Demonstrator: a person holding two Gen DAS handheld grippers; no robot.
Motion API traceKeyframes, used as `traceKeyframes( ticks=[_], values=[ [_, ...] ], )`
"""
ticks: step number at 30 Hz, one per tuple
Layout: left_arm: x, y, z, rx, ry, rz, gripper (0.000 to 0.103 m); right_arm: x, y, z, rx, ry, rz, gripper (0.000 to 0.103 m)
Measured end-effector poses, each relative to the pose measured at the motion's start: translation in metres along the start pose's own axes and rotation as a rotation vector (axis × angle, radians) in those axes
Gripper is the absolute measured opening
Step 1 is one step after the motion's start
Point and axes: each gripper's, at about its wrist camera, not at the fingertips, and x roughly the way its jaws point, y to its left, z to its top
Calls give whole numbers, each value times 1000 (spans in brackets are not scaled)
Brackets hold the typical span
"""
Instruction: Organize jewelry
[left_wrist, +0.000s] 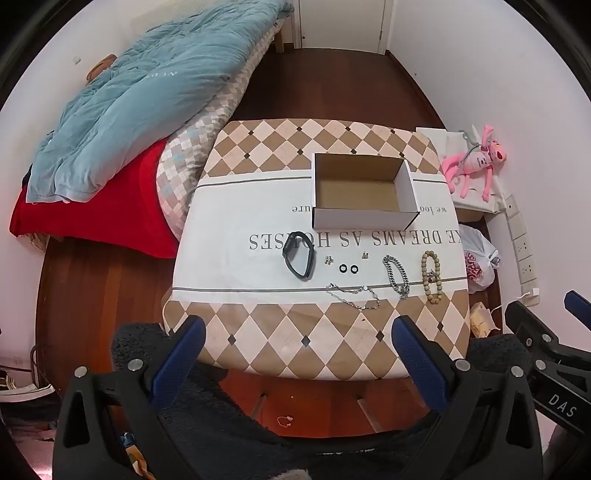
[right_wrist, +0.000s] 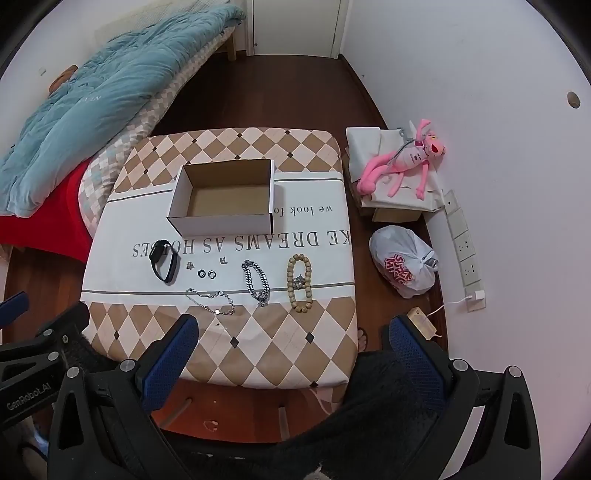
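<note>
An empty open cardboard box (left_wrist: 364, 192) (right_wrist: 225, 197) stands at the middle of the table. In front of it lie a black watch band (left_wrist: 299, 259) (right_wrist: 163, 260), small earrings (left_wrist: 328, 260) (right_wrist: 190, 265), two black rings (left_wrist: 349, 268) (right_wrist: 207, 274), a small stud (left_wrist: 365, 254), a thin silver chain (left_wrist: 354, 295) (right_wrist: 210, 300), a thick silver chain (left_wrist: 397, 277) (right_wrist: 255, 282) and a wooden bead bracelet (left_wrist: 432, 277) (right_wrist: 300, 282). My left gripper (left_wrist: 299, 332) and right gripper (right_wrist: 291, 332) are open and empty, above the table's near edge.
The table (left_wrist: 280, 332) wears a diamond-patterned cloth with lettering. A bed with a blue quilt (left_wrist: 147, 85) is at the left. A pink plush toy (right_wrist: 402, 162), a white plastic bag (right_wrist: 404, 262) and wall sockets (right_wrist: 465, 243) are at the right.
</note>
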Motion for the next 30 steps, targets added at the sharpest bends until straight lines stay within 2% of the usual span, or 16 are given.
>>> traceKeyframes(
  ticks=[13,16,30],
  values=[
    [-5,3,-1,5,-9,3,103,-1,-5,0,1,-3,1,103],
    [-10,2,-1,5,-15,2,103,-9,8,0,3,-8,1,103],
    [-17,0,1,8,-20,-9,103,-11,-2,5,2,-7,1,103]
  ],
)
